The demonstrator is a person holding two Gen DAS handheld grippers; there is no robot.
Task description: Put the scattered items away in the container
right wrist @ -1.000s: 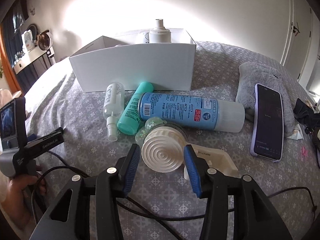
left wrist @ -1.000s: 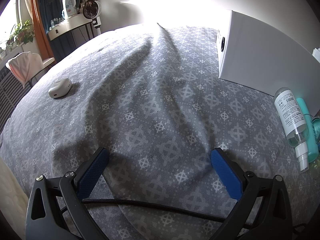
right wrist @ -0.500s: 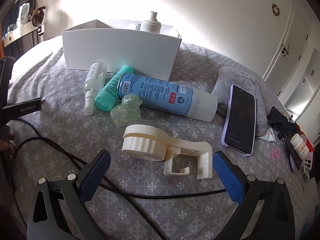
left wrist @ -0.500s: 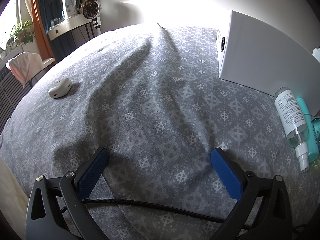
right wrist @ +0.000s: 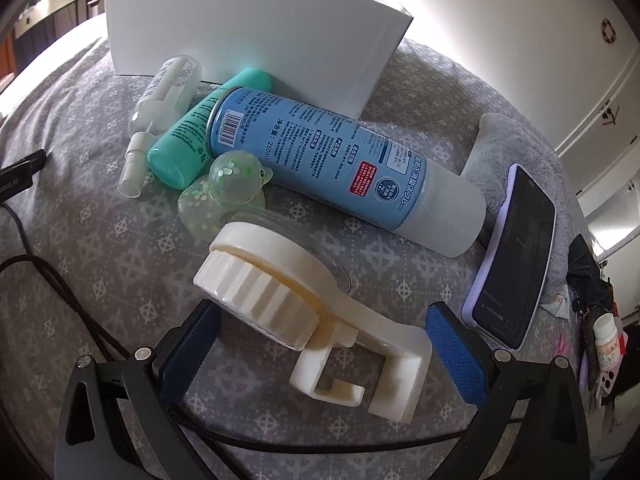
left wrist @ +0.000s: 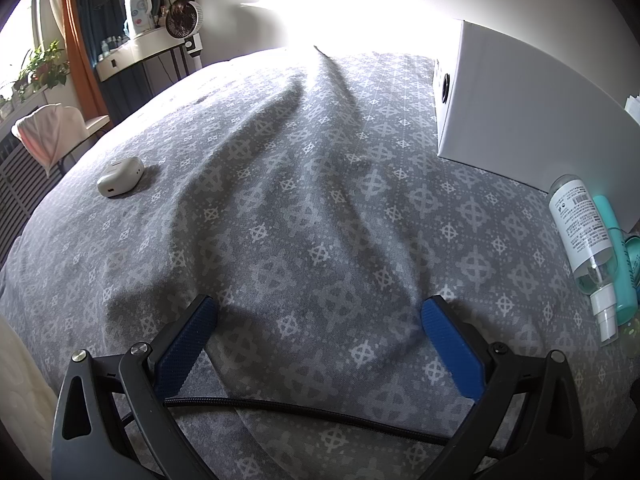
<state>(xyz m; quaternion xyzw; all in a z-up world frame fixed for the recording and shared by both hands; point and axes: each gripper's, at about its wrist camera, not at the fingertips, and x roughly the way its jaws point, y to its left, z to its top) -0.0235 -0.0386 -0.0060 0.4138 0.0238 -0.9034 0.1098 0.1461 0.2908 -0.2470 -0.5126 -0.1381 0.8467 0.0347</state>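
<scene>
R hand-held gripper [right wrist: 320, 332] was spread wide w/ cream suction hook [right wrist: 304, 312] between its pads, not gripped. L hand-held gripper [left wrist: 318, 322] gaped, nothing in it, over bed [left wrist: 304, 200]. Blue spray can [right wrist: 340, 168] lay against white container [right wrist: 256, 44].

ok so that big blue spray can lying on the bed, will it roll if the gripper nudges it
Probably: the blue spray can is a smooth cylinder lying on its side. The teal tube and glitter duck toy touching it may check it. The soft bedspread likely slows rolling.

In the right wrist view, the box [right wrist: 256, 32] sits upper centre; bottles [right wrist: 344, 164] lie before it, the hook [right wrist: 304, 304] lower centre, the phone [right wrist: 516, 256] right.
</scene>
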